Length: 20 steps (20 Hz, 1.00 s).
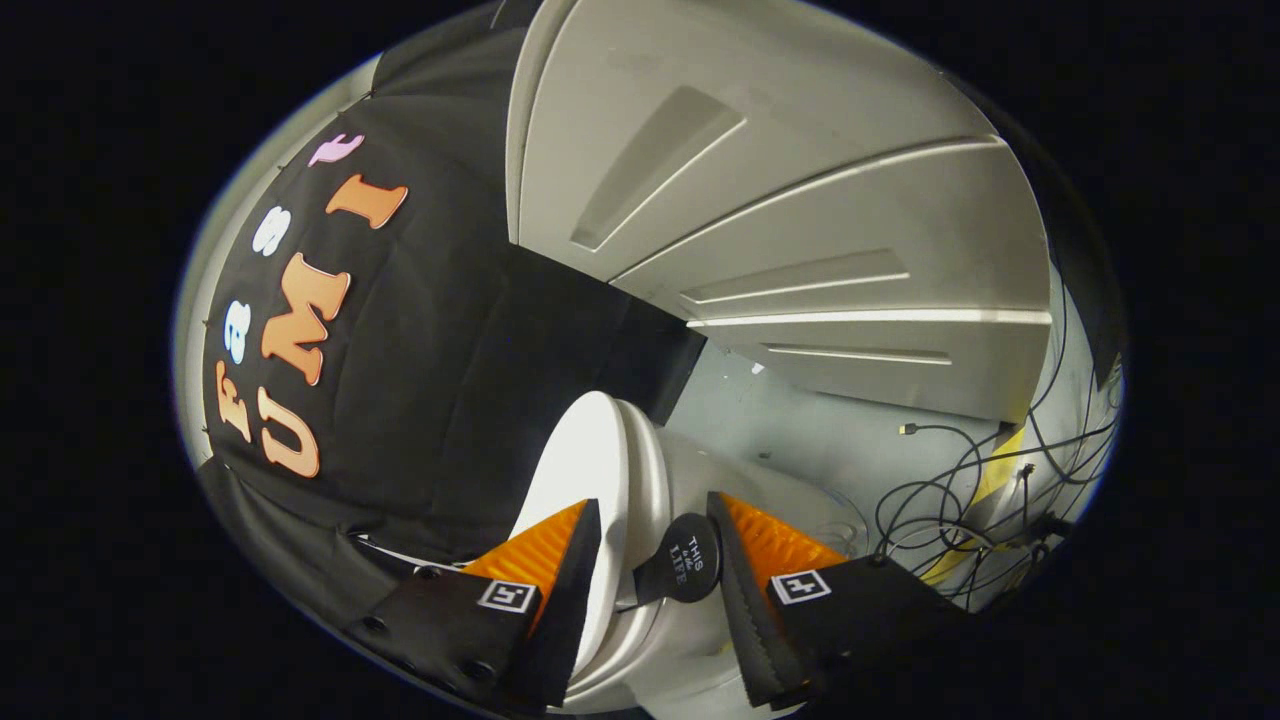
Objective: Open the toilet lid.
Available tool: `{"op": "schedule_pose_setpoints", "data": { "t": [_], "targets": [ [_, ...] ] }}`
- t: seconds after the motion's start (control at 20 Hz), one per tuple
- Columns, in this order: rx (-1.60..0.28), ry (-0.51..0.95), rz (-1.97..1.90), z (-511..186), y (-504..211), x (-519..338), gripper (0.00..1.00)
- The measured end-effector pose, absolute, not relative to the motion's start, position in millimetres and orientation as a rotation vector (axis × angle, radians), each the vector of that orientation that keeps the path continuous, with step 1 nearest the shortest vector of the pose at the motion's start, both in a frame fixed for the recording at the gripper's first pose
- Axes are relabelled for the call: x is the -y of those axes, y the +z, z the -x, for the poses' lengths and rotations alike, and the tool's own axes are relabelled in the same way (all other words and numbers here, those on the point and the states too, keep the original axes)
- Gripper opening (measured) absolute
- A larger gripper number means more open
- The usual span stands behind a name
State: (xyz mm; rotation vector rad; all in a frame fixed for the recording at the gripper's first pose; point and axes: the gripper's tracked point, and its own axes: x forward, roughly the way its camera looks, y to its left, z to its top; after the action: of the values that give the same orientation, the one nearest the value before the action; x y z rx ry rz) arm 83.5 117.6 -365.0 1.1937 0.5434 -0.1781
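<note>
Two fingers of the hand-held gripper [652,545] stand spread, straddling the raised toilet lid [585,455] edge; contact cannot be confirmed.

white toilet lid [585,470]; round black tag [685,572]; grey panelled wall [800,200]; black cables [950,500]

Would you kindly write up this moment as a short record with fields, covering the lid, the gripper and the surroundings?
lid: white toilet lid, raised on edge, its rim between the fingers
tab: round black tab on the lid's edge, in the gap between the fingers
hand-held gripper: fingers apart, straddling lid and tab; contact cannot be told
seat: white, beside the lid
behind: black cloth wall; pale panelled door
floor: grey, with loose black cables beyond the toilet
</note>
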Motion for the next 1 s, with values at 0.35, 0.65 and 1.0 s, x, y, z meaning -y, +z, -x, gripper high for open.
{"op": "schedule_pose_setpoints", "data": {
  "t": [0.35,0.65,1.0],
  "targets": [
    [-0.518,-0.182,-1.250,-90.6,-369.5,-115.9,0.59],
    [-0.484,-0.137,-1.312,-90.0,-359.6,-118.6,0.26],
    [-0.506,-0.199,-1.279,-81.6,-373.4,-105.5,0.08]
  ]
}}
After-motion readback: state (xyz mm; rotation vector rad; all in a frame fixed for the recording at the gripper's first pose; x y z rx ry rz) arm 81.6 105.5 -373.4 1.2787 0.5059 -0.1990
